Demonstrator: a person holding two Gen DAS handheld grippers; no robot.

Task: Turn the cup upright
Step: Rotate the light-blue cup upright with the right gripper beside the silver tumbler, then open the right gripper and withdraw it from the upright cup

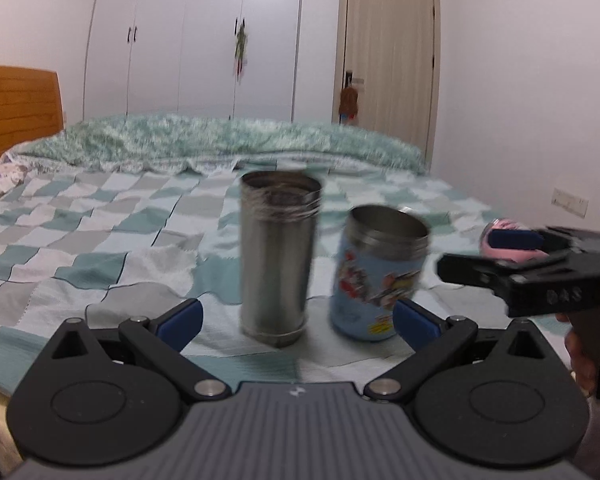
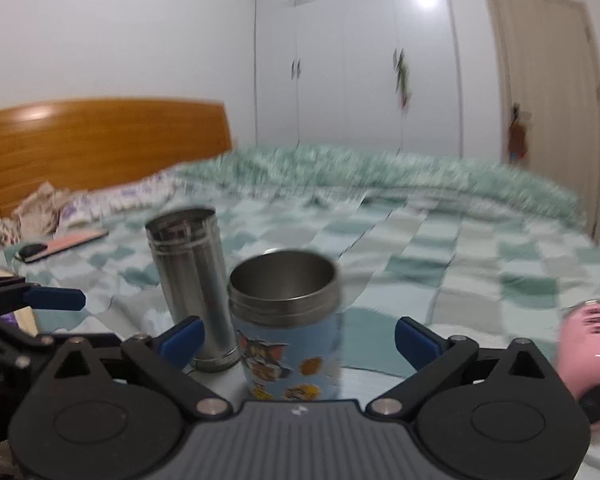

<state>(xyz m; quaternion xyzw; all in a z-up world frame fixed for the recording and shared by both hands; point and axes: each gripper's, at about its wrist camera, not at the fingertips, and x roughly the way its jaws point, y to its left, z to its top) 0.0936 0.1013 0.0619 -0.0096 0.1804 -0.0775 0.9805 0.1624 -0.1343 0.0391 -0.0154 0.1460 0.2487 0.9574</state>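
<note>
A tall steel cup (image 1: 278,256) stands upright, mouth up, on the checked bedspread (image 1: 80,240). To its right stands a shorter blue cartoon cup (image 1: 380,276), also mouth up. My left gripper (image 1: 296,320) is open just in front of both cups, touching neither. In the right wrist view the blue cup (image 2: 288,320) stands between the open fingers of my right gripper (image 2: 298,336), the steel cup (image 2: 194,280) behind on the left. A pink cup (image 2: 588,352) lies on its side at the right. The right gripper (image 1: 500,256) also shows in the left wrist view.
A folded green quilt (image 1: 220,144) lies across the far side of the bed. A wooden headboard (image 2: 100,148) and pillows are at the left. A dark object with a pink case (image 2: 60,246) lies near the bed's left edge. The left gripper (image 2: 40,300) shows at the left edge.
</note>
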